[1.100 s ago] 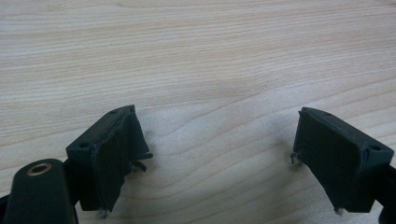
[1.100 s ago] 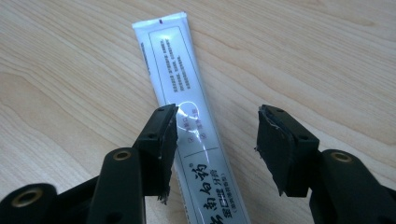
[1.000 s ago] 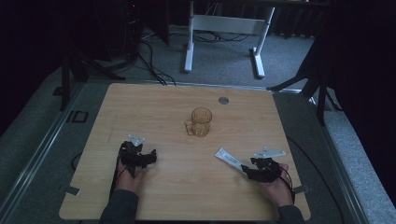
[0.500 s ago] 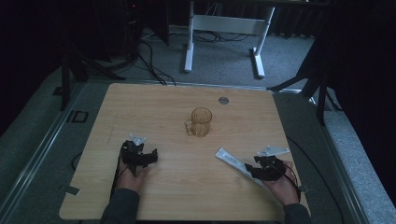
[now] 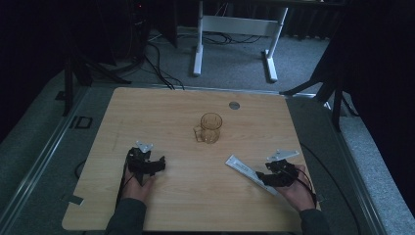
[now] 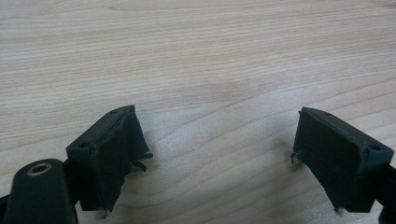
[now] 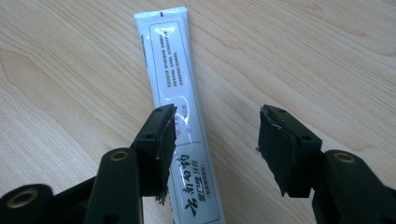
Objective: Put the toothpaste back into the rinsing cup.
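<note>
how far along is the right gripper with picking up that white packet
Early. Done so far: the right gripper is down over the white packet, jaws open, the packet passing under its left jaw. In hand: lining up; nothing is clamped. Left: closing on the packet and lifting it off the table. The glass cup stands untouched, and the left gripper waits open over bare wood.

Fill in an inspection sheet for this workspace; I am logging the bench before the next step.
Surface: light wooden table, bare grain, small grey round cap near the far edge.
Job's things: long white printed sachet lying flat; amber glass mug upright at mid-table.
Clutter: nothing seen.
Grippers: right gripper open, jaws over the sachet, pads not pressing on it; left gripper open over bare wood.
Cables: black cable trailing from the right gripper; more on the floor beyond the table.
Surroundings: grey carpet, white desk frame, dark background.
</note>
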The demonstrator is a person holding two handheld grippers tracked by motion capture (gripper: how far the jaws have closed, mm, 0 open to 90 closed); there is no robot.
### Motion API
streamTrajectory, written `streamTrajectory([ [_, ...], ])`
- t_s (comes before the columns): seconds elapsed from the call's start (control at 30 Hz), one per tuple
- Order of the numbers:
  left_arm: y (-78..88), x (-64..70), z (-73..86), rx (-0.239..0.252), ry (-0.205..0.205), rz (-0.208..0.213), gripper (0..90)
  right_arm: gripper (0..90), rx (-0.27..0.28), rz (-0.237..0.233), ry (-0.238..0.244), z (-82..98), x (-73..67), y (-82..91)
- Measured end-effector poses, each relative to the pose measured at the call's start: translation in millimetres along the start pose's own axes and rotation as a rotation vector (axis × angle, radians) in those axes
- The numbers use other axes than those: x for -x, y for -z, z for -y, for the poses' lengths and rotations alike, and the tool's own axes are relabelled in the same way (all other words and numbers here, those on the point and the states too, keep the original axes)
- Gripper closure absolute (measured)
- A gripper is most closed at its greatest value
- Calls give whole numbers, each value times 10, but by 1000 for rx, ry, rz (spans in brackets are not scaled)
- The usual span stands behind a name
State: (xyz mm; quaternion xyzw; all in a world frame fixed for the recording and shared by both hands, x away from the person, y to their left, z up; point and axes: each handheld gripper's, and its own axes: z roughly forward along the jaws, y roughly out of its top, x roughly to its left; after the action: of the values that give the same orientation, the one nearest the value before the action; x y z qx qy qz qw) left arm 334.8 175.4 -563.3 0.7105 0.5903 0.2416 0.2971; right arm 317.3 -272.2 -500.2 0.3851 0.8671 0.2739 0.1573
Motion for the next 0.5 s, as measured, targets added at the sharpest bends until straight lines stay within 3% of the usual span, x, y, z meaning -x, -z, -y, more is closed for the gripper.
streamTrajectory([
  [0.5, 0, 0, 0, 0, 0, 0, 140, 482, -48, -29, 35, -110, 18, -4],
])
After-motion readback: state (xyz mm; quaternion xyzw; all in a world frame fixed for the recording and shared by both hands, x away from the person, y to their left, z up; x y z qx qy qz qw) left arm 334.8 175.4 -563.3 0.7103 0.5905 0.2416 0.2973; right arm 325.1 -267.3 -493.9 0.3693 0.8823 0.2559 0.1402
